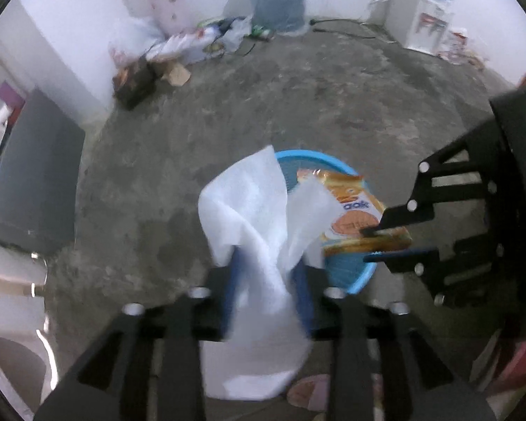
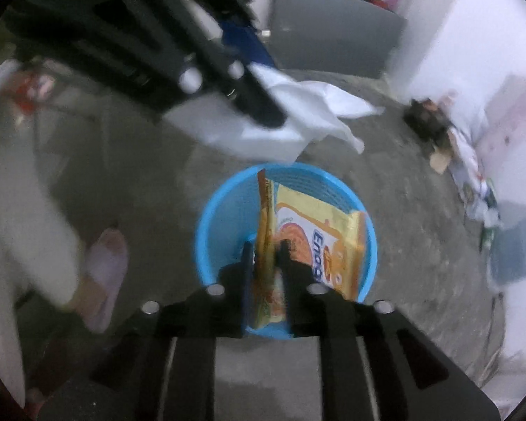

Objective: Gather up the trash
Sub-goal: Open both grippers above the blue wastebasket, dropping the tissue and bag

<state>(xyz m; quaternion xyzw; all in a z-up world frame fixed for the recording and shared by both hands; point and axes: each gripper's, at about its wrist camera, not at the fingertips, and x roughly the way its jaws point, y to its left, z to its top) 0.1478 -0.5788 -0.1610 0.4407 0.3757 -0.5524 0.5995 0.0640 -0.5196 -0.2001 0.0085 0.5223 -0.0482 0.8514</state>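
A blue mesh trash bin (image 1: 291,156) (image 2: 221,217) stands on the concrete floor below both grippers. My left gripper (image 1: 266,263) (image 2: 271,89) points down beside the bin's rim. A white tissue (image 1: 249,203) (image 2: 319,105) hangs loosely between its blue pads, which stand apart. My right gripper (image 2: 265,245) (image 1: 366,244) is over the bin's mouth. A yellow-orange snack wrapper (image 2: 319,224) (image 1: 354,207) sits between its fingers, partly inside the bin. In the left wrist view a gap shows between the wrapper and the lower finger.
A person's slippered foot (image 2: 105,263) and pale trouser leg are near the bin. A grey cabinet (image 1: 35,175) and a white stool (image 1: 10,315) stand to one side. Bags and litter (image 1: 193,45), a blue water jug (image 1: 277,0) and a white dispenser (image 1: 424,24) line the far wall.
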